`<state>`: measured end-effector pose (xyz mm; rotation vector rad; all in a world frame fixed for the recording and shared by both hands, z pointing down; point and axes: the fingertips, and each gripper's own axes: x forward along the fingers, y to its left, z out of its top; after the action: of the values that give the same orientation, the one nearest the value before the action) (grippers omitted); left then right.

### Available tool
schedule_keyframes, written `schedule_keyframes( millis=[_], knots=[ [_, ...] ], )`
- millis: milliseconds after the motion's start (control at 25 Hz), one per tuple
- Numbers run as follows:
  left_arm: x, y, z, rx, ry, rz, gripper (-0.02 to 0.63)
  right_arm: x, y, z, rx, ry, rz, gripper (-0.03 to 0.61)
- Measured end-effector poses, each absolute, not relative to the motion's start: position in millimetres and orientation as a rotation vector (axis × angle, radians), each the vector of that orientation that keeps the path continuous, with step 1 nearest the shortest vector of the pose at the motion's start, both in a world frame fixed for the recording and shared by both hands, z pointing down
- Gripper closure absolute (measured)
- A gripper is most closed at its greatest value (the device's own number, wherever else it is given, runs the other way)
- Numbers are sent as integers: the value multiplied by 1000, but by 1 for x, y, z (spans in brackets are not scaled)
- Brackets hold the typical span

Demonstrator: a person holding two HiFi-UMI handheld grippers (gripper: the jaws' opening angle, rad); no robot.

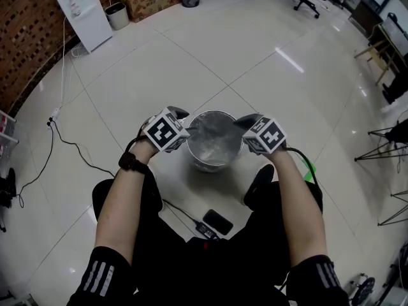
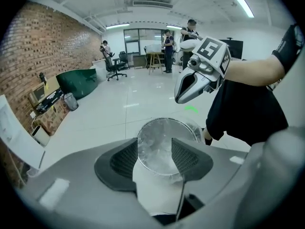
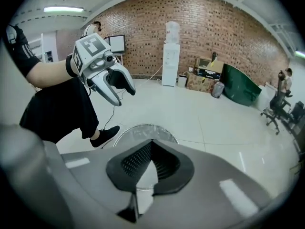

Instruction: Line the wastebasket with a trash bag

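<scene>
The wastebasket point(image 1: 213, 165) is standing on the floor tiles at the centre of the head view, between the person's feet. A clear trash bag point(image 1: 217, 139) is already sitting inside it, its crinkled film seeming to reach the rim. So the lining is looking close to finished, and the step in hand is likely the last tidying of the bag's edge. The left gripper point(image 2: 155, 151) is hovering over the basket's left side with its jaws standing wide and only air between them. The right gripper point(image 3: 151, 161) is hovering over the right side with its jaws pressed together on nothing. Any further move is calling for a gripper to come down and pinch the film at the rim without tipping the light basket. A phone point(image 1: 218, 222) and a cable point(image 1: 182, 212) are lying on the floor just below the basket, and a shoe point(image 1: 260, 185) is resting near its lower right. A water dispenser point(image 1: 83, 11) and small bins point(image 1: 116, 16) are standing well apart at the upper left.
</scene>
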<state>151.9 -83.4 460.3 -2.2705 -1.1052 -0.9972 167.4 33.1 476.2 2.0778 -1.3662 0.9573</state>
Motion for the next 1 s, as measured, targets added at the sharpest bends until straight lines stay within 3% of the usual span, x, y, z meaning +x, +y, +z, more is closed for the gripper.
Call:
schedule_keyframes(
  millis=[1000],
  knots=[
    [165,-48,454,-2046,-1227,-859,396,163,28,458,1943,-1467,804,572]
  ],
)
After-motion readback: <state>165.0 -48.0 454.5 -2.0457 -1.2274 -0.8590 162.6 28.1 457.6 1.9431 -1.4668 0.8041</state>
